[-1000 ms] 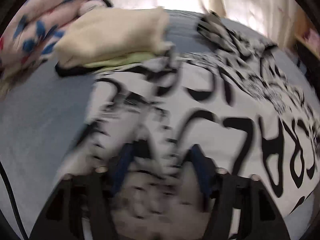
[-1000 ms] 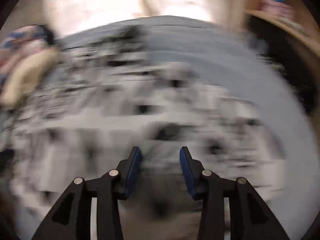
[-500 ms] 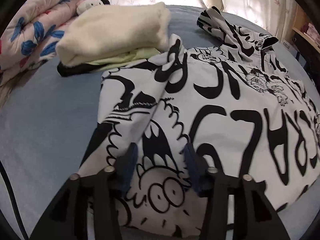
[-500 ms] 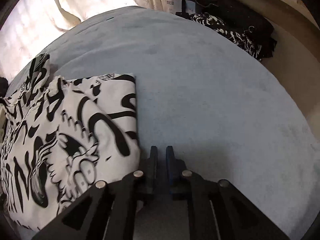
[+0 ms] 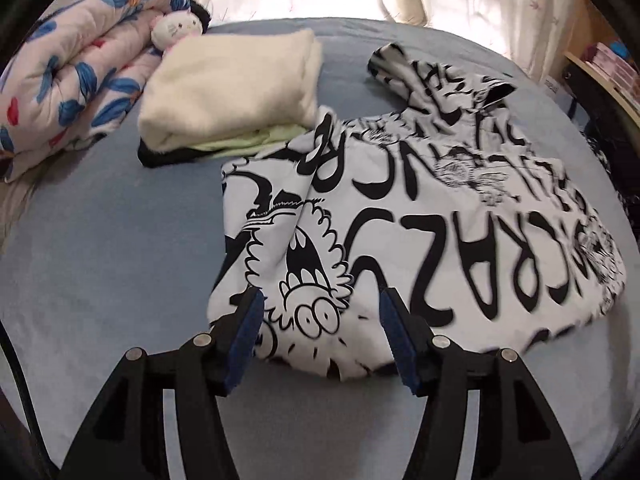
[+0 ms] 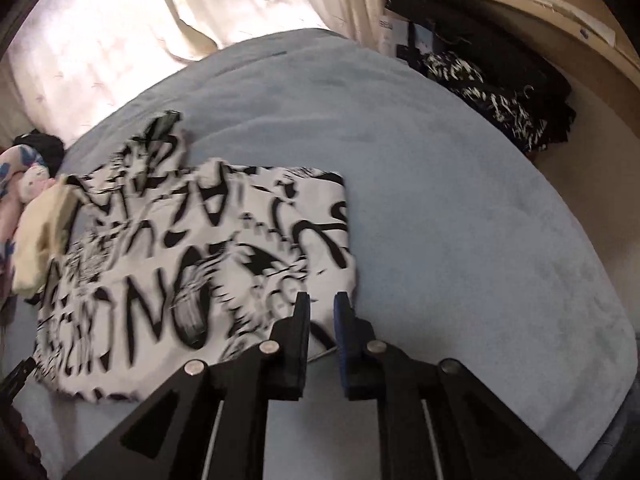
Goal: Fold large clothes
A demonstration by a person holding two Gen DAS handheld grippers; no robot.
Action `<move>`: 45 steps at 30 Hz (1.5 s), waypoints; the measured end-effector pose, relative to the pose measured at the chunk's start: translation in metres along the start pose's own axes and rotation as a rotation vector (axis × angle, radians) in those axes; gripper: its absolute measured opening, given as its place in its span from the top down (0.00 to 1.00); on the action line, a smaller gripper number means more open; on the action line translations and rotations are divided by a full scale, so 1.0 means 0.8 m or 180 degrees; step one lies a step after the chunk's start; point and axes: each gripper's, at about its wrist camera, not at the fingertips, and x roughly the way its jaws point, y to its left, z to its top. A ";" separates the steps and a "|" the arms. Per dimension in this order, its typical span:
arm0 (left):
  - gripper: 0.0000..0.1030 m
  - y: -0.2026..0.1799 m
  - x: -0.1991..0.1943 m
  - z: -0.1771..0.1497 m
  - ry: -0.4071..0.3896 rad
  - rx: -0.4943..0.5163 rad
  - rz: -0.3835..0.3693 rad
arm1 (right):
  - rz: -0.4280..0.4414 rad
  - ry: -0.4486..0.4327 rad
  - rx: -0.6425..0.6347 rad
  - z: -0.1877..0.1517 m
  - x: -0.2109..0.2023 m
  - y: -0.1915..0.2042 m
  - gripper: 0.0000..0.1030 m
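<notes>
– While both grippers hang above the blue bed (image 5: 100, 260), where does the garment lie?

– The black-and-white printed hoodie (image 5: 420, 220) lies spread on the bed and is only partly folded. One side is turned in, and a loose part (image 5: 432, 76) is bunched at the far end. Its far corner touches the stack of folded clothes (image 5: 232, 88) beside the floral quilt (image 5: 72, 80).

– And the fingers?

– The left gripper (image 5: 320, 320) has just been opening. Its jaws stand wide over the near hem, with cloth below them but none pinched. The right gripper (image 6: 320, 312) has just parted a little. Only a narrow gap shows, and it seems to hold nothing, though blur in that view makes this hard to confirm.

– What could go wrong?

– A wide left bite may take the top layer alone, and the turned-in side would then slide open. The narrow right jaws, hovering at the hoodie's (image 6: 180, 260) edge, may miss the cloth altogether unless they widen first. One hand lifting alone would skew the crease. A pull towards the stack of folded clothes could drag or topple it.
</notes>
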 end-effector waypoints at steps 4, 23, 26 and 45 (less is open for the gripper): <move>0.39 -0.007 -0.043 -0.001 -0.0115 0.0163 -0.0016 | 0.0086 -0.0135 -0.0209 0.001 -0.048 0.028 0.84; 0.26 -0.030 -0.091 0.269 -0.0304 0.0577 -0.0026 | 0.0268 -0.0454 -0.0604 0.234 -0.091 0.191 0.38; 0.26 -0.038 -0.059 0.330 -0.0241 0.0523 -0.0088 | 0.0308 -0.0352 -0.0532 0.281 -0.051 0.212 0.38; 0.26 -0.078 0.306 0.444 0.0440 0.0211 -0.0165 | 0.0602 0.0479 -0.0657 0.380 0.297 0.307 0.38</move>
